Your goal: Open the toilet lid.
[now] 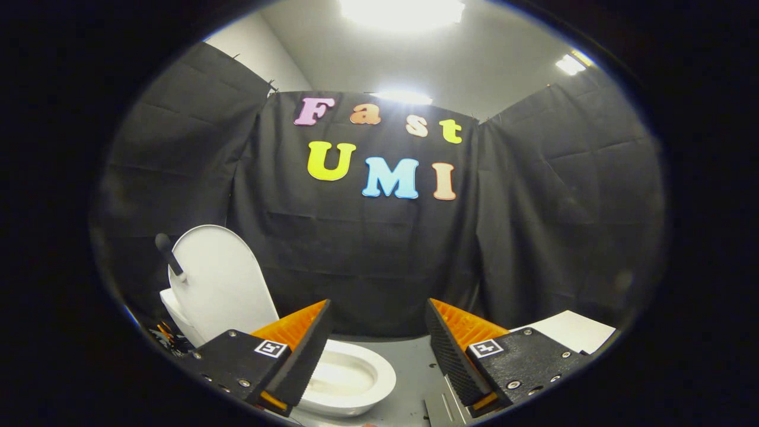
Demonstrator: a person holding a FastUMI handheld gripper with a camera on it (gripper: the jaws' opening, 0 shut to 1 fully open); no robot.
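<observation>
We see the white oval plastic toilet lid raised upright above the white bowl, gripper fingers spread, grasping nothing.

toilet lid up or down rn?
Up. The lid stands upright behind the exposed bowl. The claw is open, holding nothing.

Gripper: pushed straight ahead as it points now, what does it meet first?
Probably the black cloth wall. The gripper is open on nothing; the white toilet bowl lies below, its raised white lid off to the side. Depth unclear.
</observation>
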